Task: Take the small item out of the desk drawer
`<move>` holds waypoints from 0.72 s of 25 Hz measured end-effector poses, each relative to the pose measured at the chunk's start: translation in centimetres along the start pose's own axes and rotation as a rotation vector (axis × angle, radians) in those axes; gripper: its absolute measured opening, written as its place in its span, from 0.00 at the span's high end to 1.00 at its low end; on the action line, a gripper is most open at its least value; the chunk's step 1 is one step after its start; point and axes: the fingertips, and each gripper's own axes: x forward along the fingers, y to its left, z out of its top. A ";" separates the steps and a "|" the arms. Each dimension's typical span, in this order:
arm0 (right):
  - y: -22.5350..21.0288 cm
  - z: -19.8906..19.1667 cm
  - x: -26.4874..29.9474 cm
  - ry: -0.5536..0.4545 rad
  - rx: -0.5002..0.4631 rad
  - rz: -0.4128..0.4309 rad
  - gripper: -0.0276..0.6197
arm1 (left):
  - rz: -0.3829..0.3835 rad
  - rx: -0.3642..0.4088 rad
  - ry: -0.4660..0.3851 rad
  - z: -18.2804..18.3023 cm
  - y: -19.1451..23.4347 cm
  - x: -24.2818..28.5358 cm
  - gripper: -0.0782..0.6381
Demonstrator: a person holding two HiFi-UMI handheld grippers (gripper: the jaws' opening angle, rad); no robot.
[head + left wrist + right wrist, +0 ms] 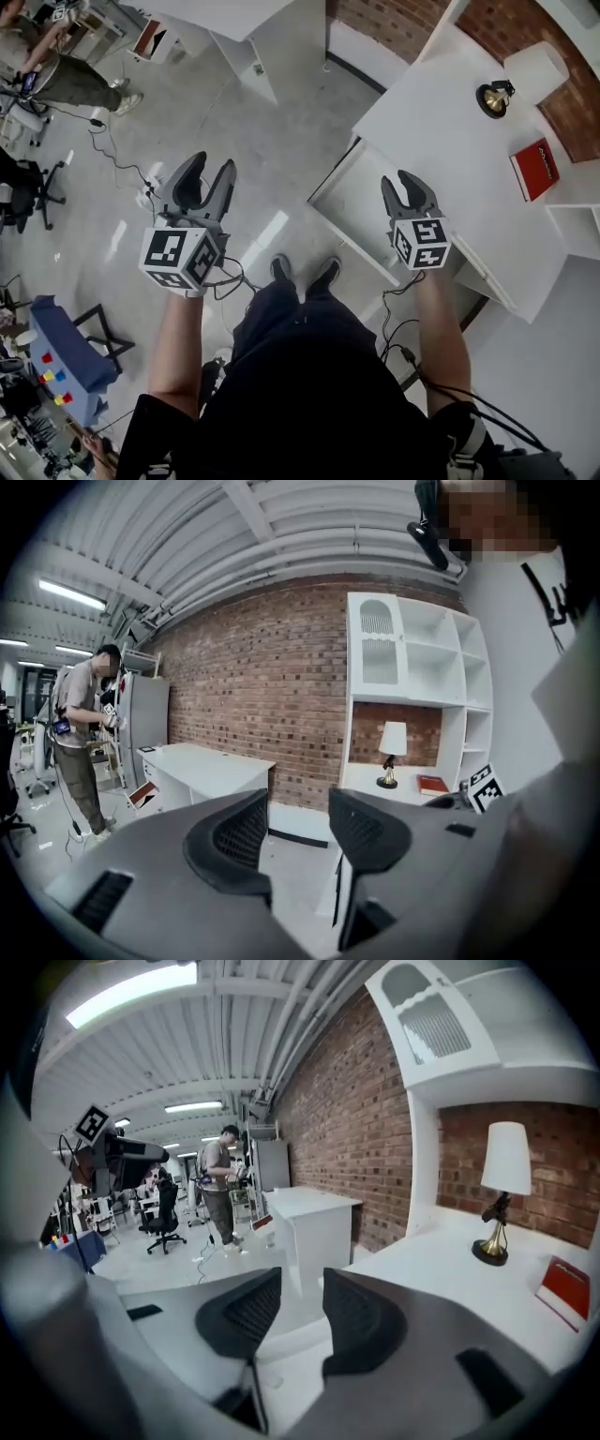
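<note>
Premises: a workshop with a polished grey concrete floor (pixel 281 112) and a red brick wall (pixel 262 667) at the far side.

Nearest the person, the left gripper (pixel 211 167) is held over bare floor, well apart from the furniture. Its jaws stand apart and hold nothing.

The right gripper (pixel 405 178) hovers above the open white drawer (pixel 352 202). Its jaws are moderately parted, with nothing between them.

The drawer's visible interior is plain white. The small item cannot be made out in any view.

Beyond lies the white desk (pixel 441 122). A brass lamp with a white shade (pixel 495 97) and a red book (pixel 534 169) stand at its far end.

Recommendation: tilt the right gripper downward to locate the item first. Then lower it clear of the drawer walls, and close only once the pads straddle it.
</note>
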 end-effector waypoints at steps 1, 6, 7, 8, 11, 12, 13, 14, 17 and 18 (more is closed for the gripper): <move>0.0 -1.1 1.0 0.028 -0.001 0.008 0.74 | -0.010 -0.004 0.025 -1.1 0.1 0.9 0.62; 0.8 -5.8 5.4 0.153 0.004 0.051 0.74 | -0.098 -0.016 0.165 -7.5 0.6 5.9 0.62; 1.0 -6.8 6.0 0.180 -0.006 0.053 0.74 | -0.116 -0.015 0.194 -8.8 0.7 6.8 0.62; 1.1 -8.0 6.6 0.209 -0.016 0.052 0.74 | -0.134 -0.012 0.222 -10.0 0.7 7.6 0.62; 1.2 -12.1 8.5 0.294 -0.027 0.068 0.74 | -0.182 -0.011 0.296 -13.4 0.5 9.7 0.62; 1.5 -13.4 9.1 0.320 -0.031 0.083 0.74 | -0.194 -0.011 0.317 -14.3 0.6 10.2 0.62; 1.8 -14.8 9.6 0.344 -0.036 0.101 0.74 | -0.204 -0.011 0.336 -15.2 0.6 10.6 0.62; 2.2 -16.0 10.1 0.365 -0.040 0.121 0.74 | -0.212 -0.012 0.353 -15.9 0.7 10.8 0.62; 3.2 -19.2 11.3 0.419 -0.065 0.183 0.74 | -0.221 -0.005 0.396 -17.8 1.0 11.0 0.62; 3.5 -20.1 11.7 0.438 -0.093 0.204 0.74 | -0.219 0.004 0.410 -18.4 1.2 11.0 0.62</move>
